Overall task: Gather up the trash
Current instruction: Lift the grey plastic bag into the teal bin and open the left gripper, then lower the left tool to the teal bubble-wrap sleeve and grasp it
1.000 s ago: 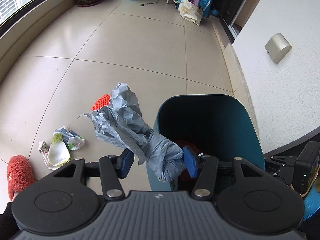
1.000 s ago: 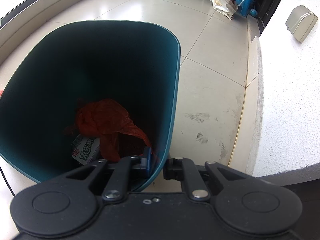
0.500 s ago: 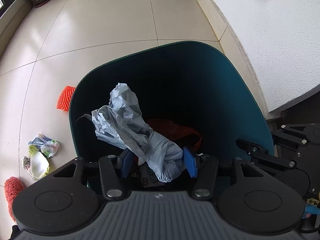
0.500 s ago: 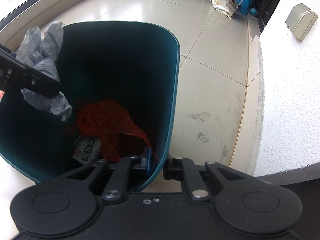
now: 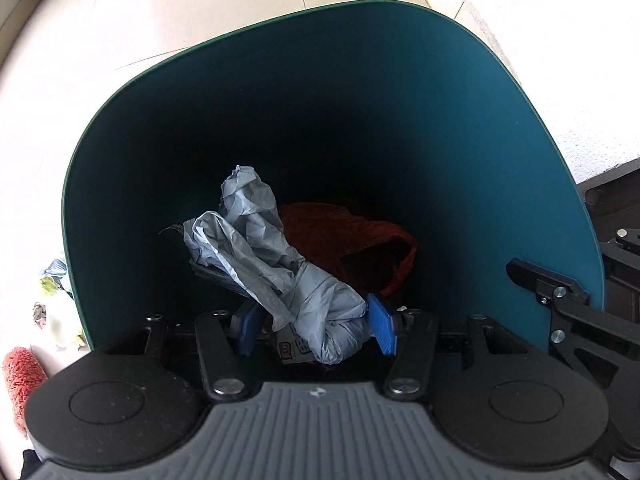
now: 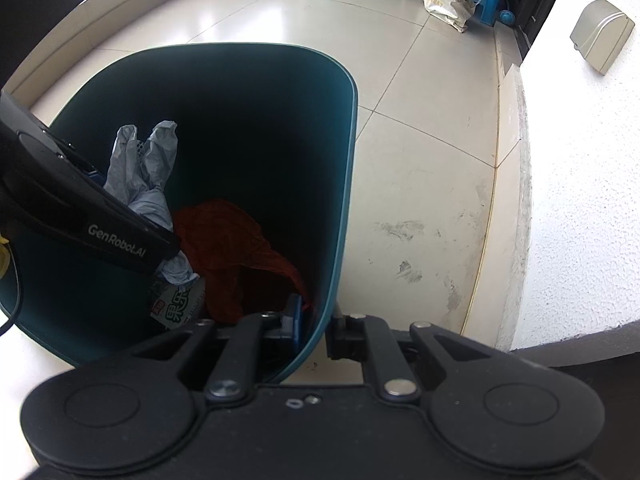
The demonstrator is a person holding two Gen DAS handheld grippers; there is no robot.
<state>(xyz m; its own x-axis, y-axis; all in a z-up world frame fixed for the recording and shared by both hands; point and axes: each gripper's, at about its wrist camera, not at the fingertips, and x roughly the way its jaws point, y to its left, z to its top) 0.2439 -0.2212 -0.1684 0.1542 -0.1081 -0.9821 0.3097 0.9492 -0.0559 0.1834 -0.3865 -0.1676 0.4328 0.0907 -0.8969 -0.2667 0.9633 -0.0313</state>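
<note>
Deposit step of trash collection, seen from both wrist cameras. The left gripper (image 5: pixel 310 326), its blue pads set narrowly apart, grips a crumpled grey plastic bag (image 5: pixel 276 268) by its bunched lower end; the free end of the bag stands up and forward, inside the mouth of the deep teal plastic waste bin (image 5: pixel 500 152); in the right wrist view the same bag (image 6: pixel 144 176) hangs from the left tool within the bin's left half, above the contents. The right gripper (image 6: pixel 320 330) is closed on the near rim of the bin (image 6: pixel 348 128), one finger inside the wall and one outside, apparently steadying or tilting it toward the left tool; the wall fills the gap between the fingers. Already lying at the bottom: a rumpled red-orange plastic bag (image 6: pixel 236 248) and a white printed snack wrapper (image 6: pixel 178 308), the latter just below the grey bag. Outside the bin, at its left, small pale scraps of litter (image 5: pixel 52 304) lie on the cream tiled floor (image 6: pixel 420 152), well clear of the rim; these appear not yet collected. Judged next move: part the left fingers so the grey bag drops onto the red one, the right grip holding the rim firm; the limp film may cling to a pad, so a wide opening seems advisable.
</note>
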